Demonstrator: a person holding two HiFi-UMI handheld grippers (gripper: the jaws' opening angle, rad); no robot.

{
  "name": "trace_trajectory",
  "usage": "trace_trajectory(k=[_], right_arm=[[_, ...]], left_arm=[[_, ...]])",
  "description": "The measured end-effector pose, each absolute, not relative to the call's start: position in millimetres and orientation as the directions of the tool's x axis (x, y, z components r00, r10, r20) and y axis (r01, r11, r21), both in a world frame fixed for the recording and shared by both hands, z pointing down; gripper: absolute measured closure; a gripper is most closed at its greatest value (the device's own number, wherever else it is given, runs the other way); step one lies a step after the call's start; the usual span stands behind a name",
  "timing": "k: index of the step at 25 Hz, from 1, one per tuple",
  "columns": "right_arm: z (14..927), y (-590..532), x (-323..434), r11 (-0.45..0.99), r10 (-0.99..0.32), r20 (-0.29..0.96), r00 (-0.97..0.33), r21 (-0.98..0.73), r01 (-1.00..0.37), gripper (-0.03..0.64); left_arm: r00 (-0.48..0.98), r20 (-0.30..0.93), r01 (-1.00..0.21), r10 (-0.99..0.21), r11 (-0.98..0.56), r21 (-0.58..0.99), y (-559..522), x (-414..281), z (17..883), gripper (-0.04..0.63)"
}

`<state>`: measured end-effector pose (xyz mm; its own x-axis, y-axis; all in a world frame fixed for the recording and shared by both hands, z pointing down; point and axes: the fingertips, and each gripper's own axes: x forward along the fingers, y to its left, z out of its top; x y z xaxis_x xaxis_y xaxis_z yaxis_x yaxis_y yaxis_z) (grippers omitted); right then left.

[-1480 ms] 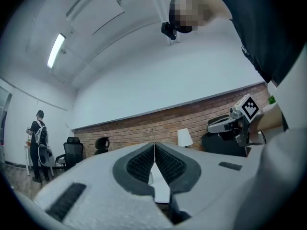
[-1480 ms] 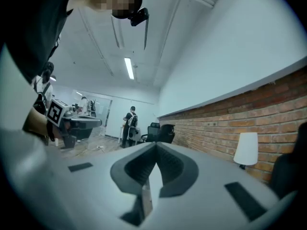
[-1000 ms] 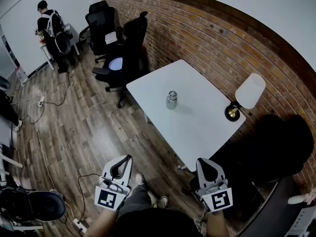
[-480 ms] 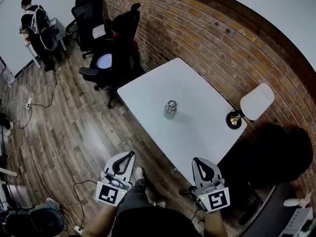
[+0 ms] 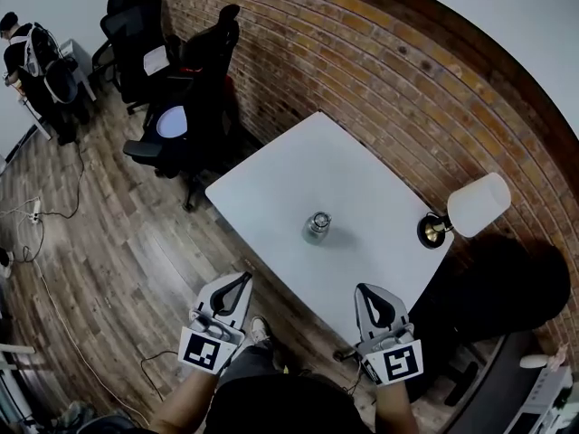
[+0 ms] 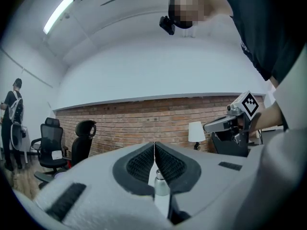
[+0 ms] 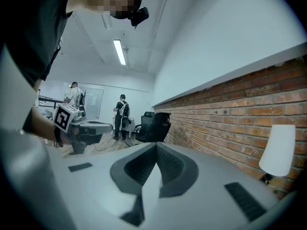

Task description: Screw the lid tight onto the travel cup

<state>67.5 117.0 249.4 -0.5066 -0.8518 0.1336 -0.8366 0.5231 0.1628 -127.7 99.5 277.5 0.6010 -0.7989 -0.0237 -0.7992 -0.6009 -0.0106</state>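
A small steel travel cup (image 5: 317, 227) with its lid on top stands upright near the middle of the white table (image 5: 289, 165). The left gripper view shows the cup (image 6: 161, 186) through the gap below the jaws. My left gripper (image 5: 245, 278) is shut and holds nothing; it hangs over the floor just short of the table's near edge. On the other side my right gripper (image 5: 360, 288) is shut and empty too, at the near edge of the table. Both point toward the cup and are well apart from it. In each gripper view the jaws meet edge to edge: left gripper (image 6: 154, 143), right gripper (image 7: 156, 144).
A lamp (image 5: 472, 206) with a white shade stands at the table's right end by the brick wall (image 5: 398, 89). Black office chairs (image 5: 185, 107) are grouped beyond the table's far left corner. A person (image 5: 32, 57) stands far off at the left. Cables lie on the wooden floor (image 5: 99, 242).
The table and cup have come nearer and lower in the head view. Both grippers have moved forward toward the table's near edge and stayed shut.
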Motion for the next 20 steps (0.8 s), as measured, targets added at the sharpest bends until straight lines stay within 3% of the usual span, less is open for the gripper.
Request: trace_trajectory(k=[12, 20], right_arm=[[259, 68, 37, 0.488, -0.868, 0.207, -0.451, 0.188, -0.852, 0.603], [253, 47, 56, 0.467, -0.882, 0.167, -0.441, 0.186, -0.864, 0.603]], left_arm=[[0.662, -0.021, -0.744, -0.749, -0.661, 0.099, 46, -142, 306, 0.568], [0.687, -0.016, -0.725, -0.727, -0.686, 0.067, 22, -116, 305, 0.568]])
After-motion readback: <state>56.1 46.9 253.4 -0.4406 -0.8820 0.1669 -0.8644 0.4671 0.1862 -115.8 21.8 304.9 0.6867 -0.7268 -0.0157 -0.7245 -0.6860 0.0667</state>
